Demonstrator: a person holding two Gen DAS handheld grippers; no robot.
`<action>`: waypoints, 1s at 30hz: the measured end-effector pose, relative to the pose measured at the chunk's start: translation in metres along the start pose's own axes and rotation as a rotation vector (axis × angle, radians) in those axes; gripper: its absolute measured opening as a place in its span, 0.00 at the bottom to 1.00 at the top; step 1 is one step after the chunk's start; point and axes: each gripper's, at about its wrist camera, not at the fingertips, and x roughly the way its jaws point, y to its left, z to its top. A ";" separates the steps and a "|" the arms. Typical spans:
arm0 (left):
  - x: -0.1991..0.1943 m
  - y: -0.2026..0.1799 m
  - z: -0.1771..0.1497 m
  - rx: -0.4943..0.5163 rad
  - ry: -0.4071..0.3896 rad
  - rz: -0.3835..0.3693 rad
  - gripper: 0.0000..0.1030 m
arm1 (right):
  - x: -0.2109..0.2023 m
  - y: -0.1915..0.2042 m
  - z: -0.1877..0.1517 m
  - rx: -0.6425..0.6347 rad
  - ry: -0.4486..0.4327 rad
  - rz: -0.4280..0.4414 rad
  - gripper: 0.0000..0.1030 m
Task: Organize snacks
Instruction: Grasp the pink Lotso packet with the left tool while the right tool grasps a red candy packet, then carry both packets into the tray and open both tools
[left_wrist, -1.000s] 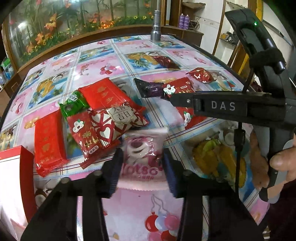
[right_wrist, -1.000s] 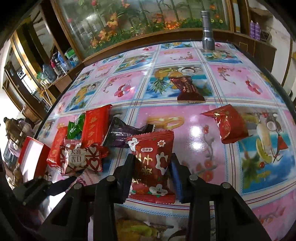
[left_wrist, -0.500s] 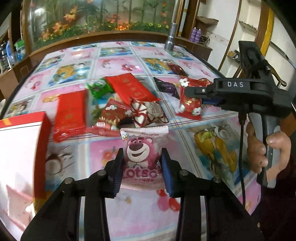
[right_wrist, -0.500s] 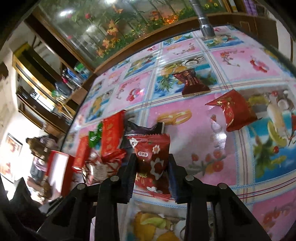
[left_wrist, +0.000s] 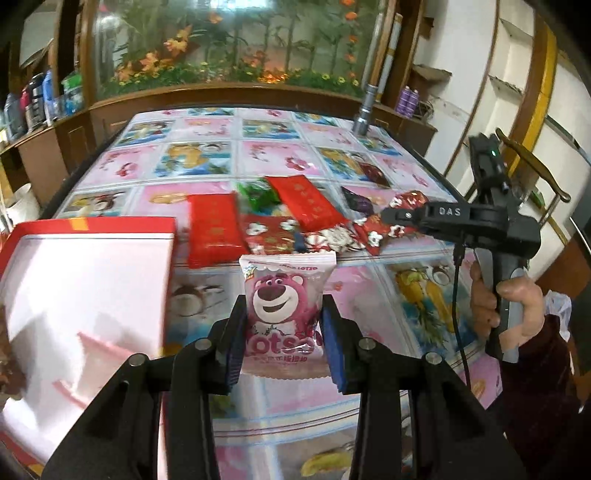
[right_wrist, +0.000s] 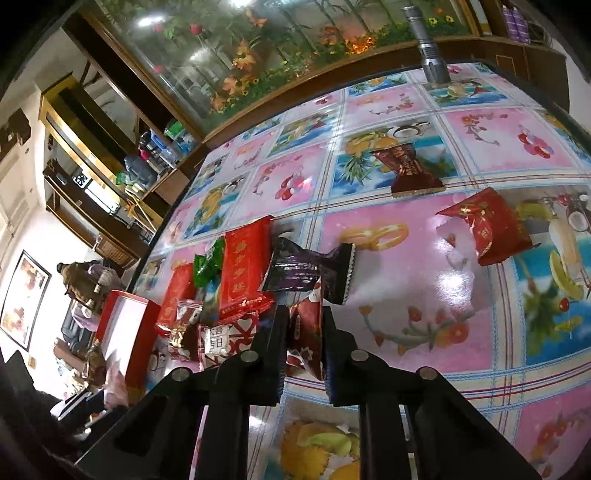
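Left hand-held gripper (left_wrist: 282, 334) clamped on pink bear packet (left_wrist: 286, 295), right hand-held gripper (right_wrist: 304, 338) just closed, pinching half-hidden red snack (right_wrist: 306, 328)

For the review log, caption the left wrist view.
Left gripper grips pink bear packet beside red box; snack pile beyond.

1. Pink bear packet (left_wrist: 282, 314): white-topped pouch printed with a pink bear face, upright, face toward the camera, pinched at both side edges, raised clear of the table.
2. Red flower packet (right_wrist: 306, 334): red wrapper with white flowers, squeezed narrow, edge-on.
3. Red box (left_wrist: 86, 266): open, pale pink interior, at the table's left.
4. Loose snacks: two long red packets (left_wrist: 212, 230), green candy (left_wrist: 258, 194), heart-pattern packet (right_wrist: 225, 338), dark purple packet (right_wrist: 308, 273) clustered mid-table.
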 end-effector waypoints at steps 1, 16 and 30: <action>-0.003 0.004 -0.001 -0.005 -0.006 0.005 0.34 | 0.000 0.000 0.000 0.003 -0.001 0.003 0.16; -0.037 0.049 -0.012 -0.062 -0.075 0.095 0.34 | -0.011 -0.010 -0.012 0.249 -0.005 0.450 0.13; -0.066 0.127 -0.042 -0.201 -0.094 0.291 0.34 | 0.073 0.135 -0.036 0.116 0.188 0.664 0.14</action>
